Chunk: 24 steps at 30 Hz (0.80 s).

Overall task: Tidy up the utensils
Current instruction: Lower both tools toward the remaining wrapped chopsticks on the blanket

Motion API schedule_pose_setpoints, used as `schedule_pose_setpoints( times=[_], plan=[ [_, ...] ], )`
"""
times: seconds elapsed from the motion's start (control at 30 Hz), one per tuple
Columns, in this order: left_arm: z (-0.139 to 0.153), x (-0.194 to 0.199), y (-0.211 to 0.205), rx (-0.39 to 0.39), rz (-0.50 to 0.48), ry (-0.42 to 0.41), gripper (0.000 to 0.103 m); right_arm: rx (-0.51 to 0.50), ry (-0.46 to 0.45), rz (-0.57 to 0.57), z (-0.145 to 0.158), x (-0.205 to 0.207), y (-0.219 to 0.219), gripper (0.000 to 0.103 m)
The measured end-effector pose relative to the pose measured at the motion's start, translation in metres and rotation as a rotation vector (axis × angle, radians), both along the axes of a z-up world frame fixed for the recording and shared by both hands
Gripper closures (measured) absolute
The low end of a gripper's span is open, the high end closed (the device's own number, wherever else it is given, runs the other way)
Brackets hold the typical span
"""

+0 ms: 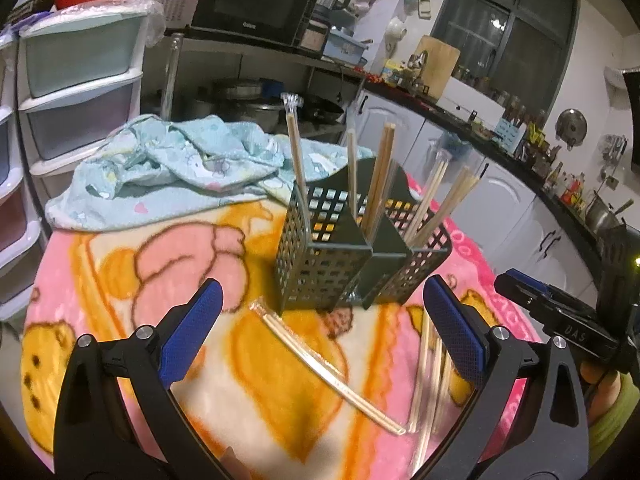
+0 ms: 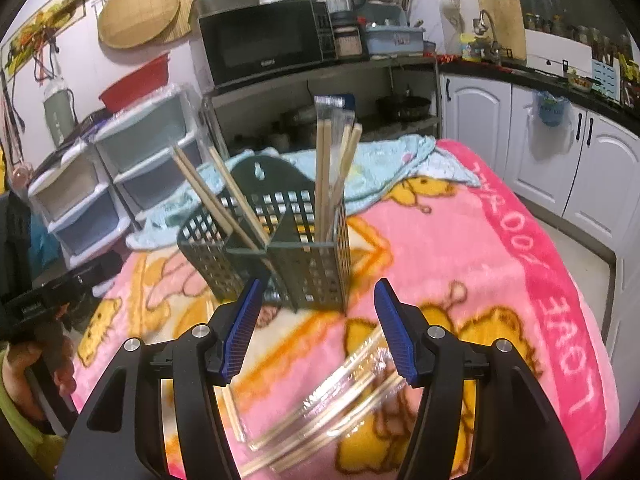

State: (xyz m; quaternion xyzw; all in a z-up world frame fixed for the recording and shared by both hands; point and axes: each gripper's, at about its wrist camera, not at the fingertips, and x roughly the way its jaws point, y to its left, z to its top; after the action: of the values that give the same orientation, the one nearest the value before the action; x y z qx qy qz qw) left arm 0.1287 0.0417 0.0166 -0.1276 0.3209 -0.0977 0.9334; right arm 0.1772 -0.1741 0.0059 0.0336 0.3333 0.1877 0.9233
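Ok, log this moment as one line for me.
left tool: open, empty | right tool: open, empty | holder: upright, chopsticks inside | wrapped chopsticks: loose on blanket

A black microwave (image 2: 264, 46) sits on a grey metal shelf (image 2: 320, 76) at upper centre; white cabinets (image 2: 540, 136) line the right, pale plastic drawers (image 1: 76, 92) the left, a dark window (image 1: 508, 28) upper right.

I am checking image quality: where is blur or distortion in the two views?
Left wrist view: the wrapped chopsticks near the right finger are smeared; the utensil holder is sharp. Right wrist view: the wrapped chopsticks are blurred. Both views bend straight lines at the fisheye edges.
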Motion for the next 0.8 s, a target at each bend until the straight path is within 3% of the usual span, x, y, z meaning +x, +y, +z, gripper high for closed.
schedule_pose_setpoints(
  times=[0.8],
  plan=[
    [-0.057, 0.011, -0.017, 0.027, -0.049, 0.146, 0.011, -0.135, 0.143, 0.042, -0.058, -0.002, -0.005, 0.047]
  ],
)
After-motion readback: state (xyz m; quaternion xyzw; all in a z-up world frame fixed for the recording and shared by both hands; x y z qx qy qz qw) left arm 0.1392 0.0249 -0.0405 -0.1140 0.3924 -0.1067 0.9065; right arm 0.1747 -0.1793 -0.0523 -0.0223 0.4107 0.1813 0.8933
